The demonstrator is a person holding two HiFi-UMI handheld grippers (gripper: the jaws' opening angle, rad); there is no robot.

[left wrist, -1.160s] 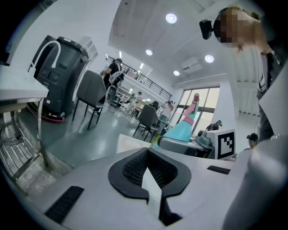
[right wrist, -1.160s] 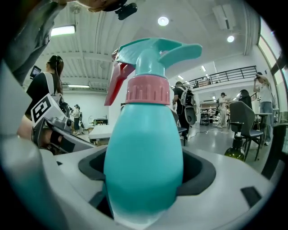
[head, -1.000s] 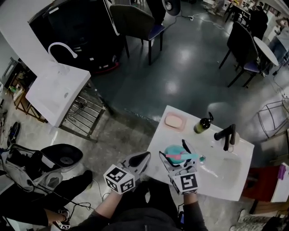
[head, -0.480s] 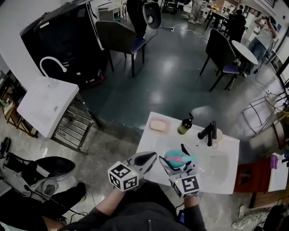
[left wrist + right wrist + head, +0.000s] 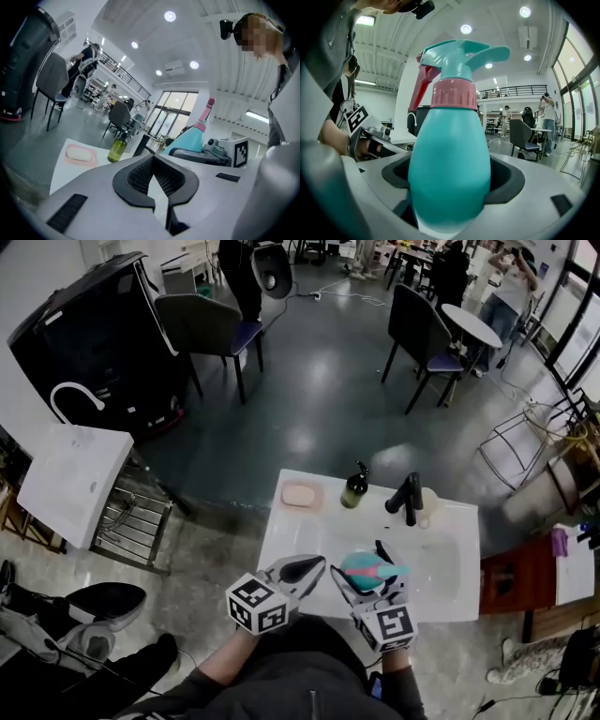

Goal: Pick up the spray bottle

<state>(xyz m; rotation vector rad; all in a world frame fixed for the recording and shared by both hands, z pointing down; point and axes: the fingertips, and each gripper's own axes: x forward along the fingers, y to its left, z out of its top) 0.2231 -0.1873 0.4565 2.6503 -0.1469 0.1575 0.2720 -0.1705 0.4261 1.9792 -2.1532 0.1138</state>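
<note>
The teal spray bottle (image 5: 450,154) with a pink collar and trigger fills the right gripper view, clamped between the jaws of my right gripper (image 5: 451,187). From the head view the spray bottle (image 5: 367,569) sits held in my right gripper (image 5: 367,579) above the near edge of the white washbasin (image 5: 450,592). The left gripper view shows the spray bottle (image 5: 192,137) off to the right. My left gripper (image 5: 302,570) is shut with nothing in it, just left of the right one; its jaws meet in the left gripper view (image 5: 154,180).
On the basin top stand a pink soap dish (image 5: 302,495), a green pump bottle (image 5: 354,487) and a black tap (image 5: 405,498). Chairs (image 5: 211,334) and a round table (image 5: 471,326) stand on the dark floor beyond. A second white basin (image 5: 70,479) is at the left.
The head view has shifted: the basin, soap dish and tap now lie higher and further left in frame. Both grippers keep their poses, the right still holding the bottle.
</note>
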